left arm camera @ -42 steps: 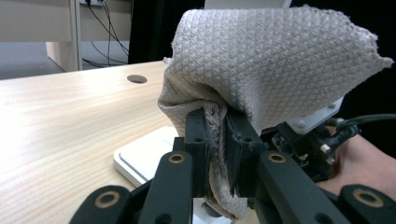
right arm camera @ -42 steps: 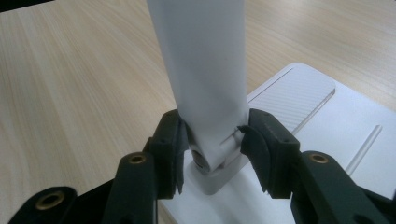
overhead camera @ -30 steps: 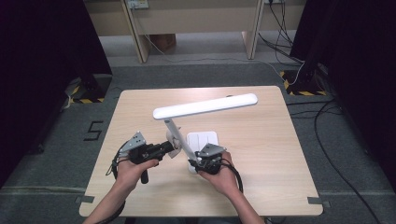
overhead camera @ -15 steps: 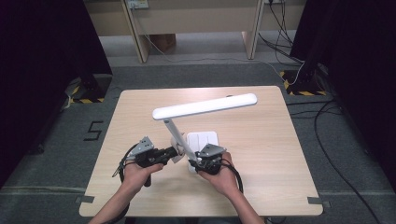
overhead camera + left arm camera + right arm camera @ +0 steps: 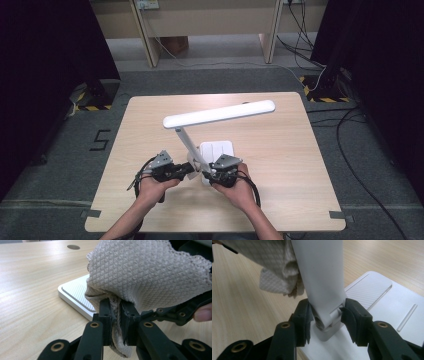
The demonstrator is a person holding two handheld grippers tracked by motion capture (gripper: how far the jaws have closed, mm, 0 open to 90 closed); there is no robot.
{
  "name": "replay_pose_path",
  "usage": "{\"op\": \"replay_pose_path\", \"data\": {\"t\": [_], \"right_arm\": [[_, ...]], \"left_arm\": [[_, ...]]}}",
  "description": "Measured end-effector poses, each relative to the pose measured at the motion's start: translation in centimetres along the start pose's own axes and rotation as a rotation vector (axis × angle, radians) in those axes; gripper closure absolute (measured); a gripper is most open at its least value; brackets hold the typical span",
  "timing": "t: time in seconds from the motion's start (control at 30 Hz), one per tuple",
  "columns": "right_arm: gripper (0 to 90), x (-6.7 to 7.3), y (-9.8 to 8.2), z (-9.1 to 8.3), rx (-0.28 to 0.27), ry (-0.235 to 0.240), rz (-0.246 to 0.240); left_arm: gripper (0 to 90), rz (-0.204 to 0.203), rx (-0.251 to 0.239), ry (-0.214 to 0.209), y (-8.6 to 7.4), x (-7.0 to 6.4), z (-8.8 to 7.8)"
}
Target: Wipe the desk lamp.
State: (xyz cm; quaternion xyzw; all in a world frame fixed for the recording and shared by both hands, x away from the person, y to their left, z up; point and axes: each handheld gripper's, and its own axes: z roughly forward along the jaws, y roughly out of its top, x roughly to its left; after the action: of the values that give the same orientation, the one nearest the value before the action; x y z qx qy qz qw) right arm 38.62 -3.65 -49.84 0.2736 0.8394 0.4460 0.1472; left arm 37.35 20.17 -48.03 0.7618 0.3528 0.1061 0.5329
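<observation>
A white desk lamp stands mid-table, with a flat base [image 5: 222,149], a slanted arm [image 5: 187,142] and a long head bar [image 5: 220,114]. My left gripper [image 5: 192,169] is shut on a beige waffle-weave cloth [image 5: 150,272], its jaws [image 5: 117,315] pinching a fold. The cloth [image 5: 274,267] lies against the low part of the lamp arm [image 5: 319,272]. My right gripper [image 5: 207,175] is shut on the arm's bottom hinge, its pads [image 5: 303,315] pressing both sides just above the base [image 5: 382,305]. Both hands sit close together at the base's near edge.
The wooden table [image 5: 280,165] has a small round hole [image 5: 73,247] in its top. Desk legs and cables stand on the grey floor [image 5: 215,75] beyond the far edge. Black curtains hang at both sides.
My left gripper with the cloth has slid down and a little right, closer to the bottom of the lamp arm. The right gripper and the lamp have stayed put.
</observation>
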Motion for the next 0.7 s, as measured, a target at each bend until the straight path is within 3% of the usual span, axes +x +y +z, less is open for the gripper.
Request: {"op": "replay_pose_path", "data": {"t": [0.7], "right_arm": [[53.7, 0.2, 0.3, -0.9, 0.019, 0.006, -0.010]], "left_arm": [[79.7, 0.005, 0.110, 0.001, -1.5, 0.1, 1.9]]}}
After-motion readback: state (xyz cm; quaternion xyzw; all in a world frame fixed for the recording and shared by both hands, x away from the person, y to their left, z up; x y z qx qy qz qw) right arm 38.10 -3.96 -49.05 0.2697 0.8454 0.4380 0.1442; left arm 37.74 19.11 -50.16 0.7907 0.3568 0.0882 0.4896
